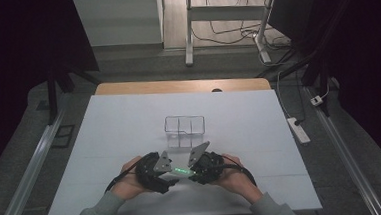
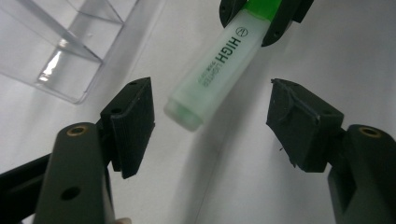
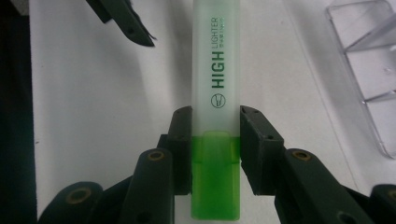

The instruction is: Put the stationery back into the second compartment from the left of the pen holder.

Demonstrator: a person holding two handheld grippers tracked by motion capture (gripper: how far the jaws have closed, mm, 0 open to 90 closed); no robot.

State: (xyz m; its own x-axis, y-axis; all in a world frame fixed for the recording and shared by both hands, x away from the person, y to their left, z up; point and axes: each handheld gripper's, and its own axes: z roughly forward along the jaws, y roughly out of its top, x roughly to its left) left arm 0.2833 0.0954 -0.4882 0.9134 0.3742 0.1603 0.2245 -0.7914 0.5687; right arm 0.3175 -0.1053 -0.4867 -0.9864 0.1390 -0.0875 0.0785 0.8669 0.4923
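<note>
Between the right gripper (image 3: 215,140) jaws, green highlighter (image 3: 216,79) clamped (cap outward), left gripper (image 2: 212,116) gaping before it.

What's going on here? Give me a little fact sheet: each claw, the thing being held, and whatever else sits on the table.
Right claw: shut on the green highlighter, gripping where the bright green part meets the frosted part
Left claw: open, jaws either side of the highlighter's frosted end, not touching it
Clear plastic organizer: divided into compartments, beyond the claws
Table: white surface
</note>
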